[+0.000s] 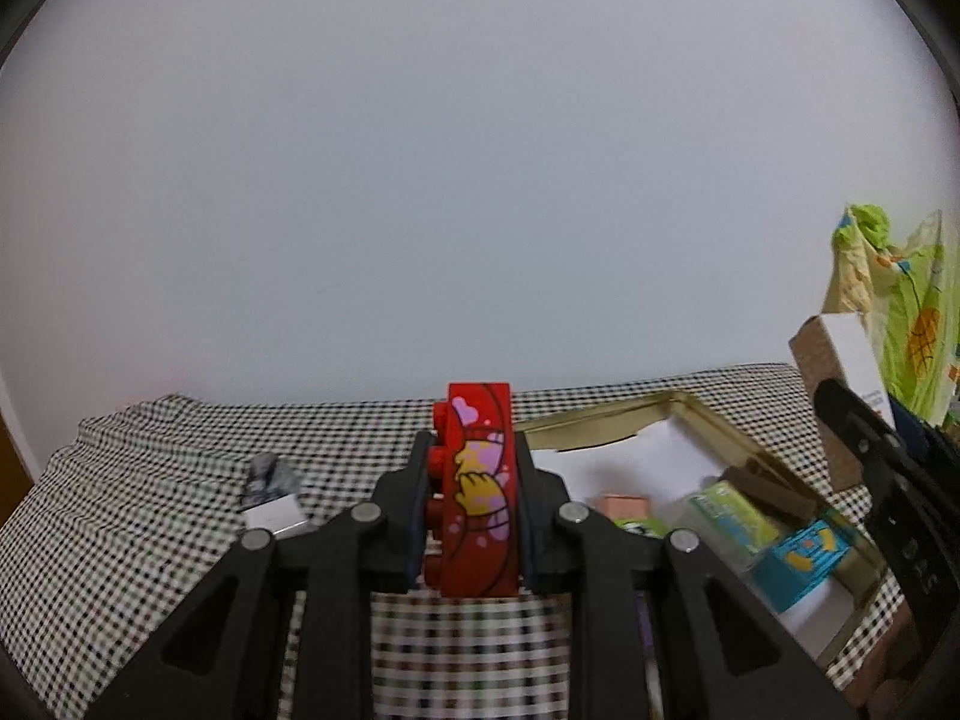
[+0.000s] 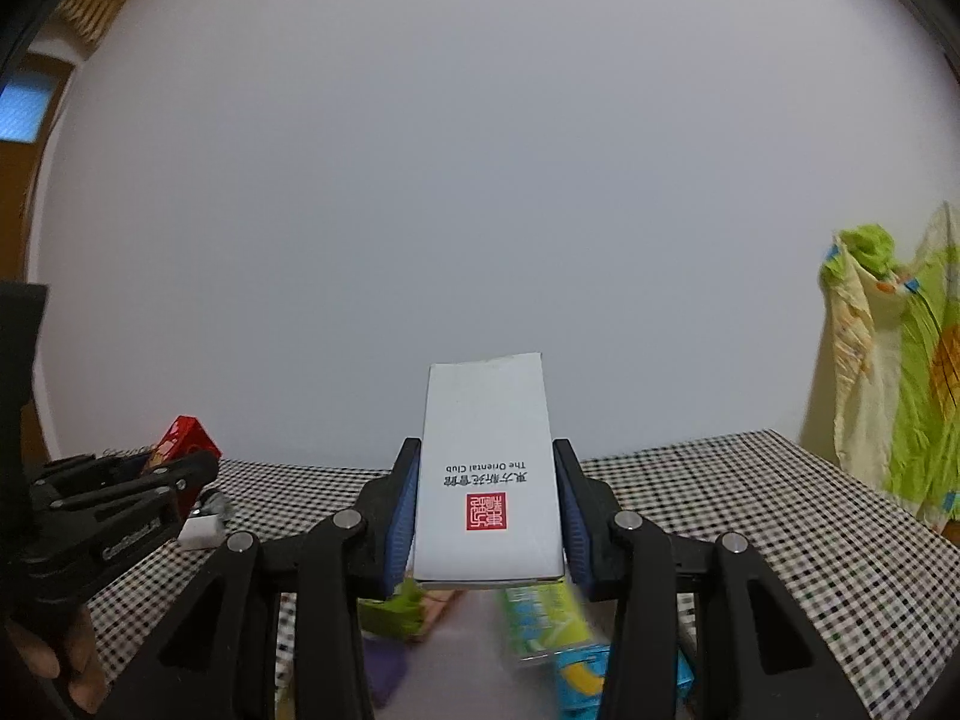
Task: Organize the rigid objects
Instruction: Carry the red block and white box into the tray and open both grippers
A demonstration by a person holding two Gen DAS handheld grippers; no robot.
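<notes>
My left gripper (image 1: 471, 456) is shut on a red toy brick (image 1: 480, 480) with pink and yellow print, held on edge above the checked tablecloth (image 1: 150, 510). In the right wrist view that left gripper (image 2: 180, 468) shows at the left with the red brick (image 2: 186, 435). My right gripper (image 2: 485, 480) is shut on a white box (image 2: 489, 480) with a red seal and black lettering, held upright. In the left wrist view the same box (image 1: 840, 372) shows a cork-coloured side at the right. A gold-rimmed tin (image 1: 678, 402) lies open to the right of the brick, holding several small coloured boxes.
A small white and grey box (image 1: 273, 504) lies on the cloth at the left. A green and yellow patterned cloth (image 2: 900, 390) hangs at the right. A plain pale wall stands behind the table. Blurred coloured boxes (image 2: 552, 630) lie beneath my right gripper.
</notes>
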